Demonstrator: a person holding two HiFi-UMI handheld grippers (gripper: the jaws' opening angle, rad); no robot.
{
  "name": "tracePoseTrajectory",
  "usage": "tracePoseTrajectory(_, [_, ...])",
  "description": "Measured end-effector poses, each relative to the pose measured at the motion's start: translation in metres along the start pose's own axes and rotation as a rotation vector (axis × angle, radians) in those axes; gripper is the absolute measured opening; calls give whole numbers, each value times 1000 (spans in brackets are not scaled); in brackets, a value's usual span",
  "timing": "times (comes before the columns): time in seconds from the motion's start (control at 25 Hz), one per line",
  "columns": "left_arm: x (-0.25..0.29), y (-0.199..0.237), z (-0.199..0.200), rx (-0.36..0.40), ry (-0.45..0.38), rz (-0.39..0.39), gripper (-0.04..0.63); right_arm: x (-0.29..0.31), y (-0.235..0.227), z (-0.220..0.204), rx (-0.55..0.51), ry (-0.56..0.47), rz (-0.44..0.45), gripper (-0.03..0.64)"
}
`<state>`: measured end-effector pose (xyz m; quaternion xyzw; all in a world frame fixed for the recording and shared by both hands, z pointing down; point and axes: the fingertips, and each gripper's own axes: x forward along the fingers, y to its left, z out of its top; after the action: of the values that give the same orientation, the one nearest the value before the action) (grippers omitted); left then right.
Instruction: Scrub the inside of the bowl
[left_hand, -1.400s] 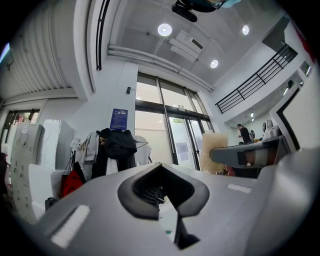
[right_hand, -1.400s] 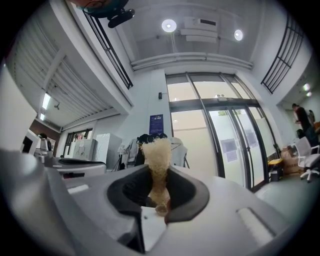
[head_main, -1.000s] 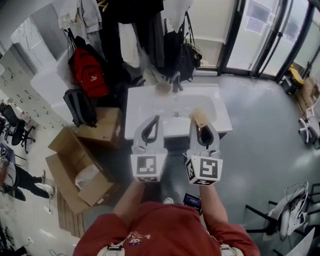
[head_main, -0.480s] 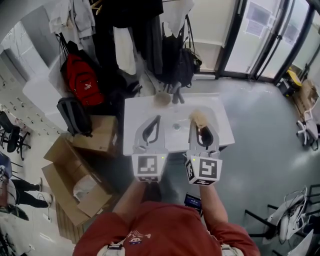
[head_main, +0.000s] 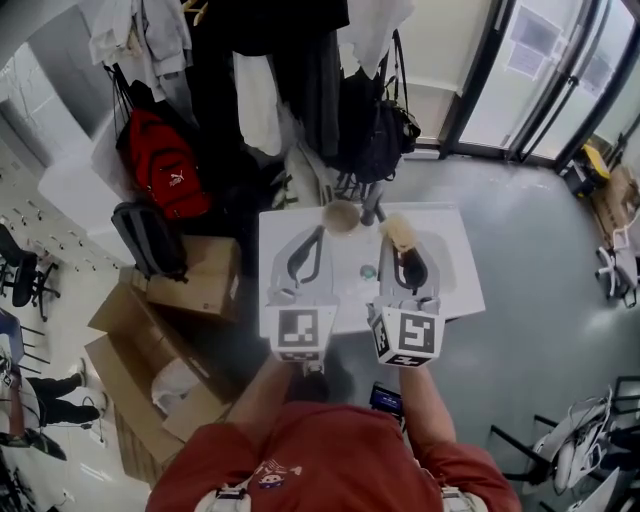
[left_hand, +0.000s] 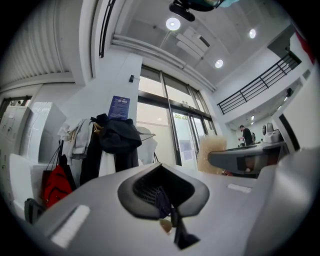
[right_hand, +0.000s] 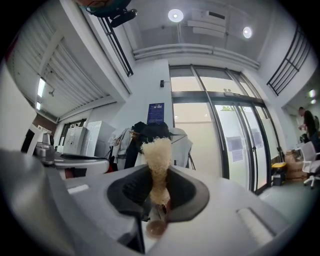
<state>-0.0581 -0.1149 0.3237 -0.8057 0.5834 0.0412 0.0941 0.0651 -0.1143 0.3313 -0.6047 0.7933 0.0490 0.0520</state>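
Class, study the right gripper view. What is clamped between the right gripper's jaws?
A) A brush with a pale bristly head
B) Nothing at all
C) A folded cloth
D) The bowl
A: the right gripper has its jaws closed on the handle of a brush, whose pale bristly head sticks out ahead of them; the head view shows the same tuft at that gripper's tip.
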Motion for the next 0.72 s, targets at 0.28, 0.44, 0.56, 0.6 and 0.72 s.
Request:
tracePoseTrajectory(0.28, [34,47,-12,7,-14,11,5,49,23,-2,-29,-53,0,77])
tracePoseTrajectory(0.44, [47,65,-18,-23,-33,10,6,68,30,-4,-42,-66,-11,77])
tracePoseTrajectory(0.56, [55,71,-27,-18,-13,-3,5,78,30,-8,-44,-61,-25,77])
tracePoseTrajectory(0.6, [58,72,-30,-14,-6,-6,5,81,29,-8,-43,-61,-31,77])
tracePoseTrajectory(0.72, [69,75,-34,-24,-6,-11,5,89,22,-10,-36,-62,-48,77])
